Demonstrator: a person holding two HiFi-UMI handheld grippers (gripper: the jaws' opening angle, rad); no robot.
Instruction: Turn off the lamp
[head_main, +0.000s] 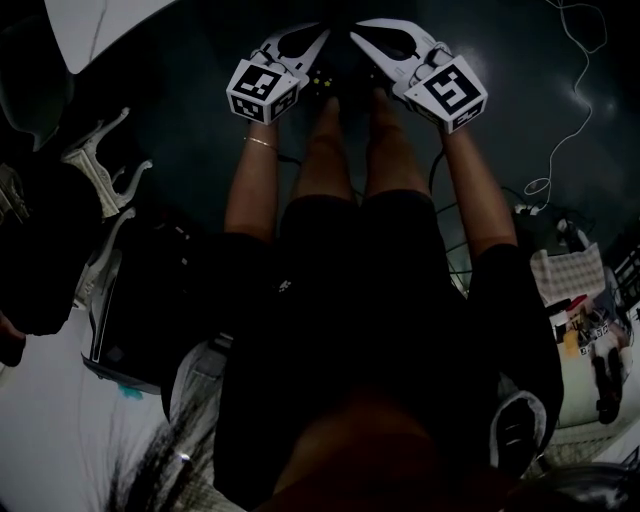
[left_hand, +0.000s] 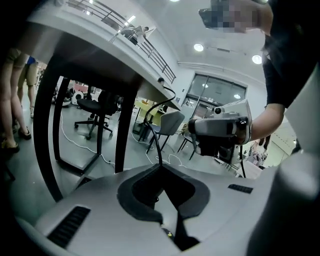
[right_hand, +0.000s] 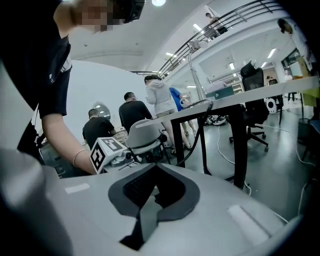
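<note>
small dark item (head_main: 323, 82): too dim to identify | counter (left_hand: 95, 55): cut by top edge | white cord (head_main: 585, 110): runs off top edge

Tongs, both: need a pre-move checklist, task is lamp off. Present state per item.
1. Right tongs shut, tips together: ok.
2. Left tongs tips together: ok.
3. Something pinched in either pair: cannot tell. A thin black cable runs up from the left tips, but a grip on it is not clear.
4. Lamp or its switch located: cannot tell. The head view shows only a small dark object with yellow dots between the two pairs.
5. The two pairs apart from each other: ok, a gap shows in the head view.
</note>
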